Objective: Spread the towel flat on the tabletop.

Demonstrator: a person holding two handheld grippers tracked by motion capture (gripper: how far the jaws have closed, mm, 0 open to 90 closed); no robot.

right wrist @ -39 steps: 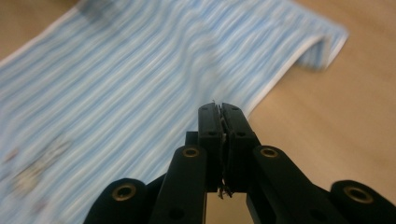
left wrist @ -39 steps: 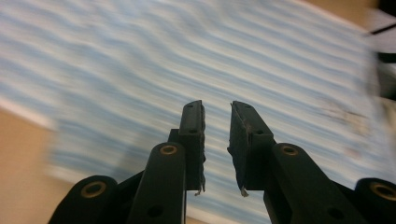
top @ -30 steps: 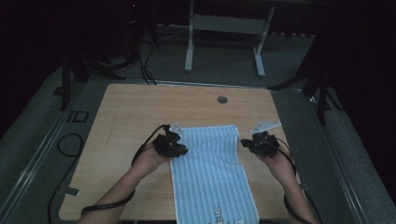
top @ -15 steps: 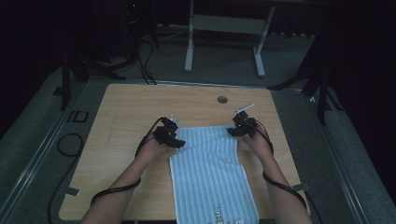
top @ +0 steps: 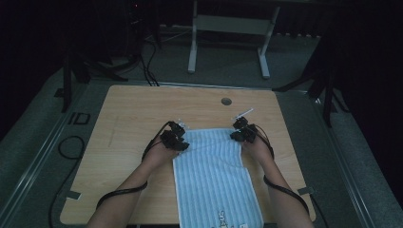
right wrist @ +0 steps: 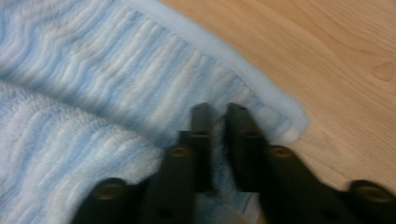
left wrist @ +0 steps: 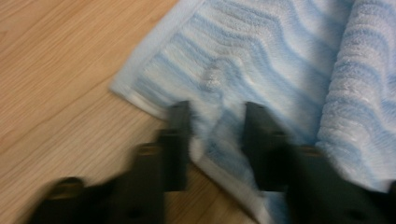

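A light blue striped towel (top: 214,180) lies lengthwise on the wooden table (top: 138,114), its near end reaching the table's front edge. My left gripper (top: 177,142) is at the towel's far left corner. In the left gripper view the jaws (left wrist: 217,112) have just been closing and pinch a raised fold of towel (left wrist: 261,51) between them. My right gripper (top: 239,133) is at the far right corner. In the right gripper view its jaws (right wrist: 218,112) have just closed to a narrow gap with the towel's (right wrist: 93,70) hem caught between them.
A round grommet hole (top: 226,101) sits near the table's far edge. Bare wood lies left and right of the towel. Cables (top: 66,147) trail over the floor at the left, and a metal stand (top: 228,28) rises beyond the table.
The right hand moved left and farther up the table to the towel's far right corner. The left hand shifted a little toward the far left corner. Both grippers now sit on the cloth.
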